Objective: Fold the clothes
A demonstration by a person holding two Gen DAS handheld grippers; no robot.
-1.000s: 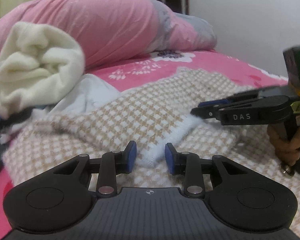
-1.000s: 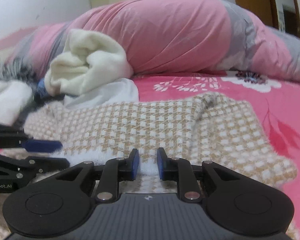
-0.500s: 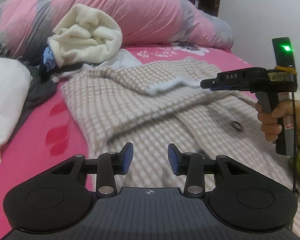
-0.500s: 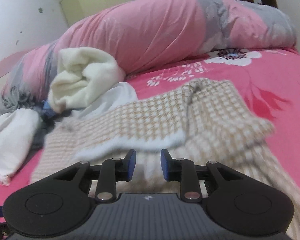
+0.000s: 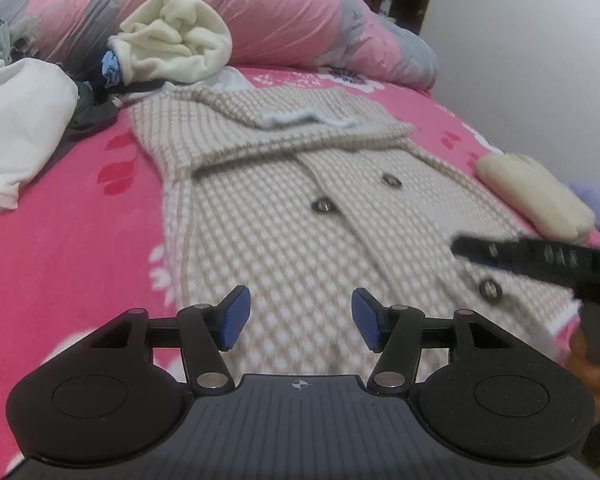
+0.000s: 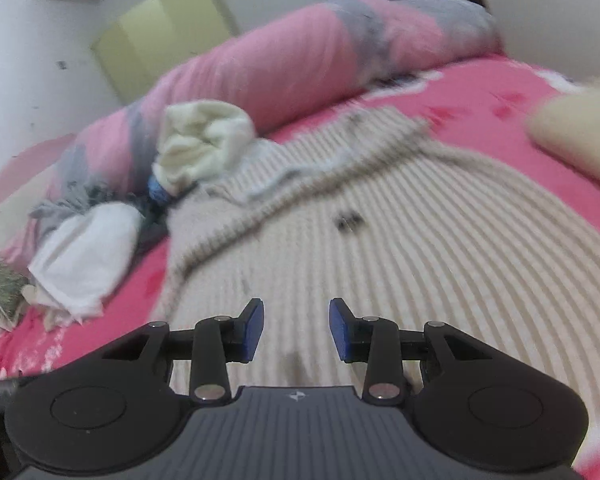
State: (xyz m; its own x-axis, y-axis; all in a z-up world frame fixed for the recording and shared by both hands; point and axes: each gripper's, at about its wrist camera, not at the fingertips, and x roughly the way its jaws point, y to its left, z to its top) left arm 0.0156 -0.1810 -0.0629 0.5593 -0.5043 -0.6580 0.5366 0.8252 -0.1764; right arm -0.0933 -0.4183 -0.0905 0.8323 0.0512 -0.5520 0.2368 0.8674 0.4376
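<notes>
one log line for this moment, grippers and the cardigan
left gripper: open, empty | right gripper: open, empty | checked cardigan: flat on bed, sleeves folded across top, buttons showing

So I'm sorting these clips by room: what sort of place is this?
Most likely a bedroom at home. The cardigan lies spread on a bed with a pink flowered sheet, a rolled pink and grey quilt lies along the far side, and a cupboard stands against the wall.

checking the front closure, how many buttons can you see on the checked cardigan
3 on the cardigan: one highest up near the middle, one just below to its left, one lower by the right tongs. The folded sleeve may hide others.
</notes>
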